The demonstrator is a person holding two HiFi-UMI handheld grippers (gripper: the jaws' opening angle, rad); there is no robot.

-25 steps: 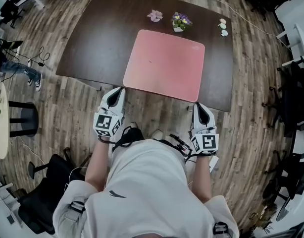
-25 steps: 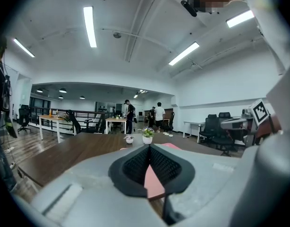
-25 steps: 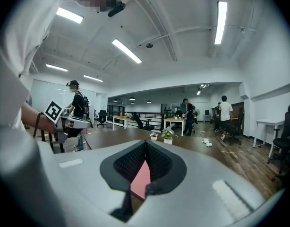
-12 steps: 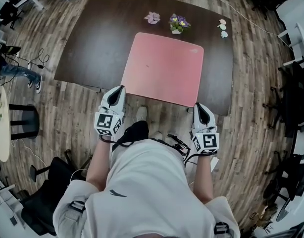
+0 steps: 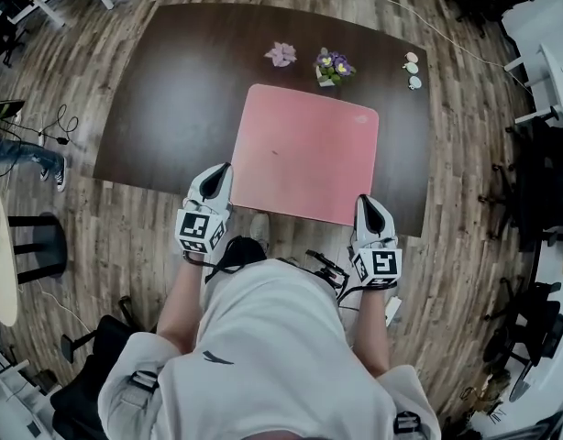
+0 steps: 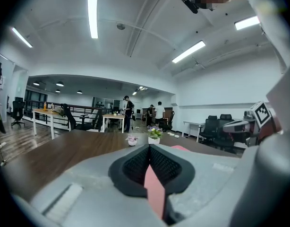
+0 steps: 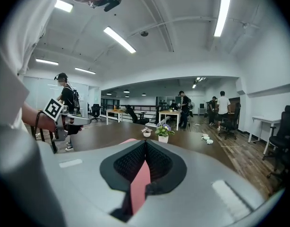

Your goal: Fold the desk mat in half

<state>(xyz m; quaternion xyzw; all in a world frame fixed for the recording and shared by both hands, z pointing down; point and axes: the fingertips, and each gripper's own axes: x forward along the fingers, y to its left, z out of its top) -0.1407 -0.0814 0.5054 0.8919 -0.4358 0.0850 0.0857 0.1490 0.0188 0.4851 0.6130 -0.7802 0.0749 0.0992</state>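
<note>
1. The pink desk mat (image 5: 304,154) lies spread on the dark brown table (image 5: 171,90). Its near edge is at the table's front edge, on the person's side.
2. The left gripper (image 5: 224,168) is at the mat's near left corner. In the left gripper view its jaws are closed tight on a strip of the pink mat, with black pads pressing on both sides.
3. The right gripper (image 5: 365,202) is at the near right corner. The right gripper view shows the same thing: the jaws are together, pinching a pink strip.
4. In the head view the jaw tips cover both gripped corners. From above it cannot be told whether those corners are raised off the table.
5. In each gripper view the grey gripper body hides nearly all the mat. Only the pinched strip and a sliver of pink past the jaws show.
6. Beyond the mat's far edge, apart from it, stand a pink flower ornament (image 5: 283,54) and a potted plant (image 5: 333,65) with purple flowers.
7. Farther right lie small round white objects (image 5: 412,70), too small to identify.
</note>
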